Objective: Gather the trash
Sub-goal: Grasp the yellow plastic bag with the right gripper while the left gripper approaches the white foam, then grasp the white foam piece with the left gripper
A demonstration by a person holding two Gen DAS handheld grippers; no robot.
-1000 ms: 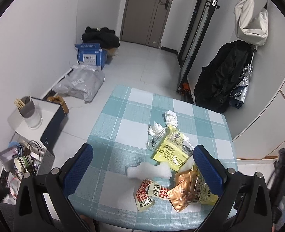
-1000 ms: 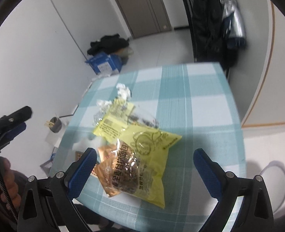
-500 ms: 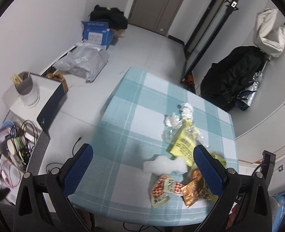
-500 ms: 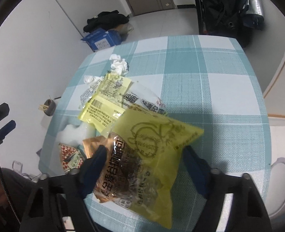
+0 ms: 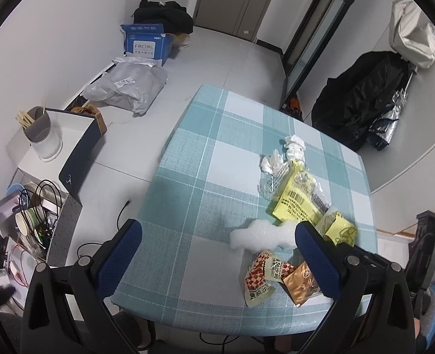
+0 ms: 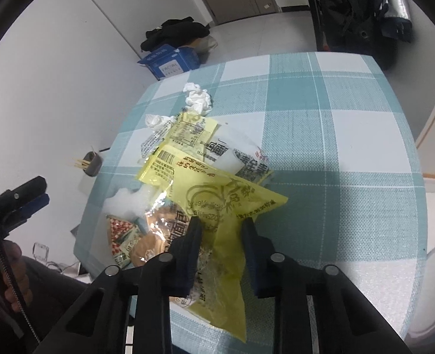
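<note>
Your right gripper (image 6: pixel 221 230) is closing its jaws on the large yellow wrapper (image 6: pixel 232 206), which lies between the pads at the near edge of the checked table (image 6: pixel 350 153); the wrapper's long axis runs from 6 o'clock to 12 o'clock, its pointed corner aimed at 3 o'clock. Your left gripper (image 5: pixel 217 244) hangs wide and empty over the table's near-left part. The red-checked sachet (image 5: pixel 260 277), foam scrap (image 5: pixel 261 236) and crumpled tissue (image 5: pixel 294 146) sit toward its 2 o'clock.
</note>
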